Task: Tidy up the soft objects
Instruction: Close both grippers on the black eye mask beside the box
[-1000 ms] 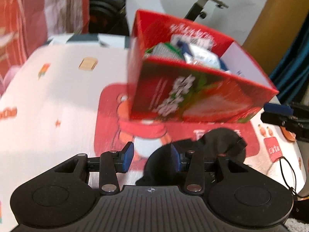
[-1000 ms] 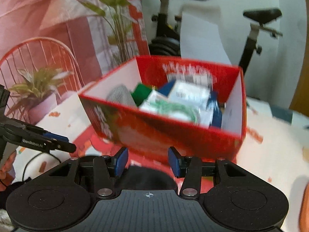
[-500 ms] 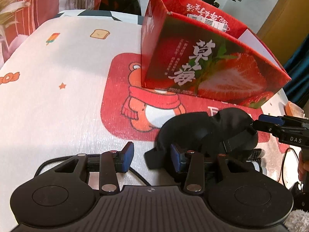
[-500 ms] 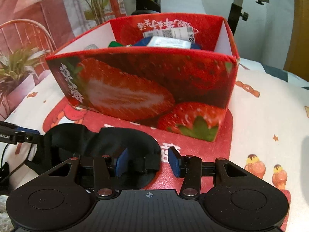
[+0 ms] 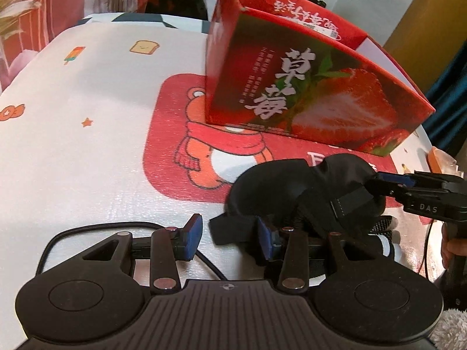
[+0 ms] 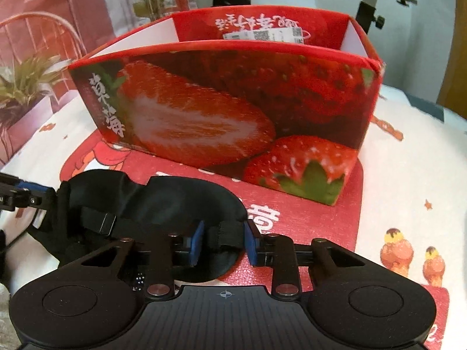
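Left wrist view. Red strawberry box (image 5: 306,87), open-topped, at 12 to 1 o'clock; front panel printed with white characters "草莓" and a halved strawberry; a white barcode label inside its far wall. Black sleep mask (image 5: 294,183) lies just in front of the box at 3 o'clock, on the red bear print of the tabletop (image 5: 87,160). Tabletop cover white, with toast, ice-lolly and star motifs. Left claw (image 5: 230,240): jaws partly apart, nothing pressed between the blue pads; the mask's strap end lies against the right-hand pad. Right claw (image 5: 385,185) enters at 3 o'clock, body marked "DAS", tip at the mask's far edge. Black cable (image 5: 87,229) runs beside the left claw. Exercise bike seat post beyond the box at 1 o'clock.

Right wrist view. Strawberry box (image 6: 233,108) at 12 o'clock, same characters at its left end. Sleep mask (image 6: 163,204) at 9 to 10 o'clock. Right claw (image 6: 223,242): jaws closing, the mask's strap between the pads. Left claw (image 6: 32,197) at 9 o'clock, beside the mask's edge. Potted plants (image 6: 23,93) behind, at 10 o'clock.
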`<state>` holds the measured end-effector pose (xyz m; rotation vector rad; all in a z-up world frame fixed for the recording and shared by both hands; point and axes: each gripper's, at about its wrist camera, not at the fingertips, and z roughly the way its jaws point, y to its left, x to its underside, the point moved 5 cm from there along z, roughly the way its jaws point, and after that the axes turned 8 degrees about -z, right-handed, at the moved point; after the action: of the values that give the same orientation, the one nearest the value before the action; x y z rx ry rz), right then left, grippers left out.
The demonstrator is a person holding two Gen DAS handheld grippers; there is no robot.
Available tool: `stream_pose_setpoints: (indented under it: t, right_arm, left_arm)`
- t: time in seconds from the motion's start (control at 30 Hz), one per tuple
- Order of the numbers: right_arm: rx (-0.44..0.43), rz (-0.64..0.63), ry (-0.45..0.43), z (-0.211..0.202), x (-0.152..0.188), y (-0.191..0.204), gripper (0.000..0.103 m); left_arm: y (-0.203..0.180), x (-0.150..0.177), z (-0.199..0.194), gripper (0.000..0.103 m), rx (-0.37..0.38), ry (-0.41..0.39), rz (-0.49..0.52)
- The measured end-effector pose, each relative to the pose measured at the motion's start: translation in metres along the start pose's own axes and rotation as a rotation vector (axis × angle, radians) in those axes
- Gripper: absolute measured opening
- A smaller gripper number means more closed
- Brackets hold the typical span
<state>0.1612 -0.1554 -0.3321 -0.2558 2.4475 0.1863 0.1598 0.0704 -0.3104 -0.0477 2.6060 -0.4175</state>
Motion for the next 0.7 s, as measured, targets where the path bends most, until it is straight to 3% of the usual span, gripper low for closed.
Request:
stream_pose_setpoints:
  t: [0.2, 0.23, 0.3, 0.37, 0.7]
  right_arm:
    - [0.026, -0.047, -0.010, 0.002, -0.001, 0.007, 0.021]
    - [0.026, -0.042, -0.011, 0.002, -0.001, 0.006, 0.020]
    - [0.026, -0.030, -0.016, 0.001, 0.000, 0.004, 0.020]
    - [0.028, -0.023, -0.020, 0.000, 0.000, 0.002, 0.020]
    - [0.061, 0.007, -0.038, -0.002, 0.001, -0.004, 0.019]
  left_arm:
    - [-0.004, -0.001, 0.002, 0.043, -0.007, -0.006, 0.018]
    - [-0.005, -0.002, 0.003, 0.040, -0.010, -0.005, 0.022]
    - [-0.008, -0.003, 0.004, 0.024, -0.008, 0.002, 0.037]
    - [-0.010, -0.005, 0.005, 0.020, -0.010, 0.001, 0.039]
    - [-0.028, -0.039, 0.019, 0.015, -0.036, -0.053, 0.093]
